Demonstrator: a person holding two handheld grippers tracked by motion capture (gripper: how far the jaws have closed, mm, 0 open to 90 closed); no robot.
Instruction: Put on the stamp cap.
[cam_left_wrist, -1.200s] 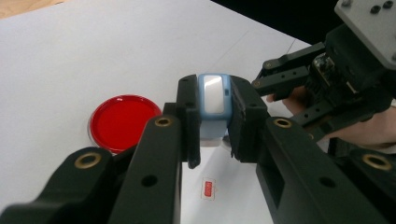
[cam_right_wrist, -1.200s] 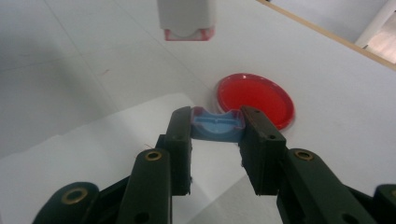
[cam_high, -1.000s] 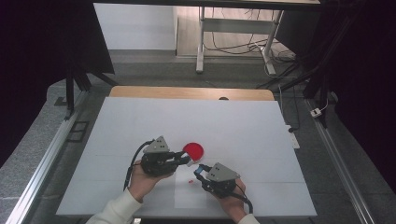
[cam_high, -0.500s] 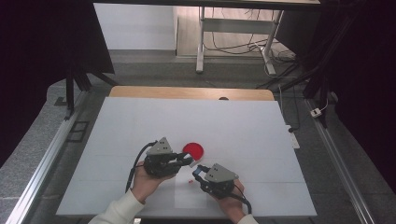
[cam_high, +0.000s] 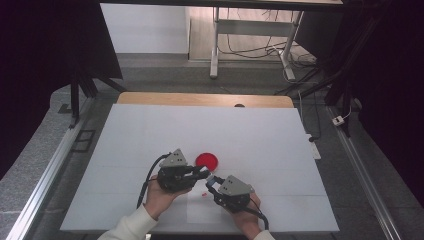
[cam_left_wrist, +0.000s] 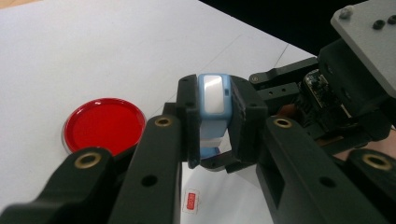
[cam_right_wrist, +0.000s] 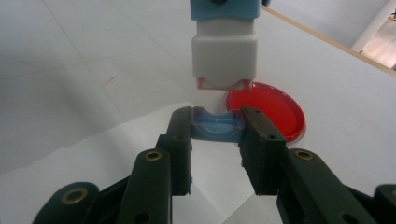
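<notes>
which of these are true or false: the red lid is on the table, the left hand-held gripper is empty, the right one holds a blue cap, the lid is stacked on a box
1. The red lid lies flat on the table. True.
2. The left hand-held gripper is empty. False: it is shut on the blue and white stamp.
3. The right hand-held gripper grips the blue cap. True.
4. The red lid is stacked on a box. False: it rests directly on the white tabletop.

Red round lid (cam_high: 206, 160): one, just beyond the tongs. Blue-and-white stamp body (cam_left_wrist: 212, 107): one; blue cap (cam_right_wrist: 217, 127): one. Small red-printed label (cam_left_wrist: 190, 201): one, below the tongs.
</notes>
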